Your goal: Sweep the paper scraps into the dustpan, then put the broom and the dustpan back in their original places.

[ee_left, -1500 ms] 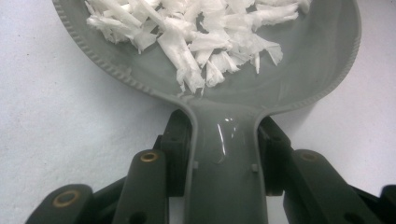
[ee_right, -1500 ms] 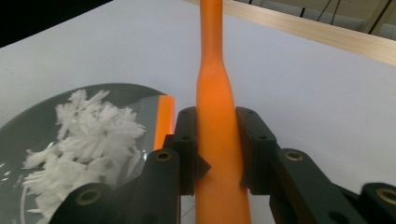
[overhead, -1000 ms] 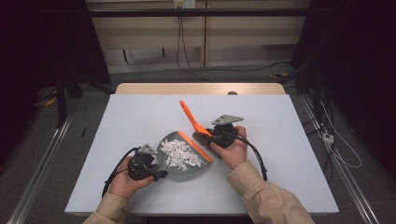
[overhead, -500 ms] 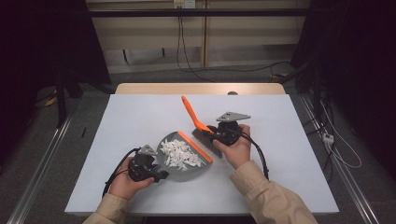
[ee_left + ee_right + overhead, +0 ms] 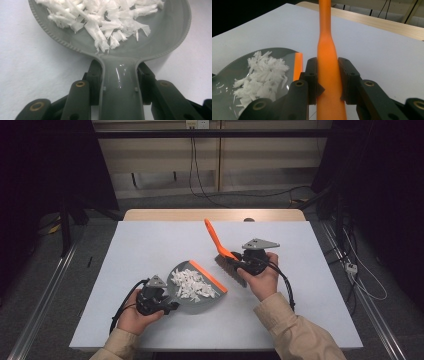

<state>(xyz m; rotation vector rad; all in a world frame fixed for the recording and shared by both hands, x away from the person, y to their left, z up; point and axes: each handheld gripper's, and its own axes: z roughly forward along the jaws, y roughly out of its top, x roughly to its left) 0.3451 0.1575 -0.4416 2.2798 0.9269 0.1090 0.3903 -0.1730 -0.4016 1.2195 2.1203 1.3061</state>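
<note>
Since the earlier high-view frames the brush (image 5: 223, 251) has drawn away from the dustpan (image 5: 196, 286) toward the right and lifted a little, its bristles now clear of the orange lip, while the pan has kept its place. From the high view, the left gripper (image 5: 167, 304) holds the pan's handle near the front of the tabletop (image 5: 145, 245), the white paper scraps (image 5: 192, 285) are heaped inside the pan, and the right gripper (image 5: 239, 261) carries the brush just beside the pan, handle tilted up and away. Along the left gripper view, the fingers (image 5: 94, 75) are clamped on the grey handle (image 5: 121, 87); they slackened briefly and closed again on it, and the scraps (image 5: 105, 22) lie well inside the rim. Along the right gripper view, the fingers (image 5: 312, 75) are clenched on the orange handle (image 5: 327, 72), with the loaded pan (image 5: 232, 67) to one side. Sweeping looks finished; carrying the pan level to tip it out seems the likely next step
</note>
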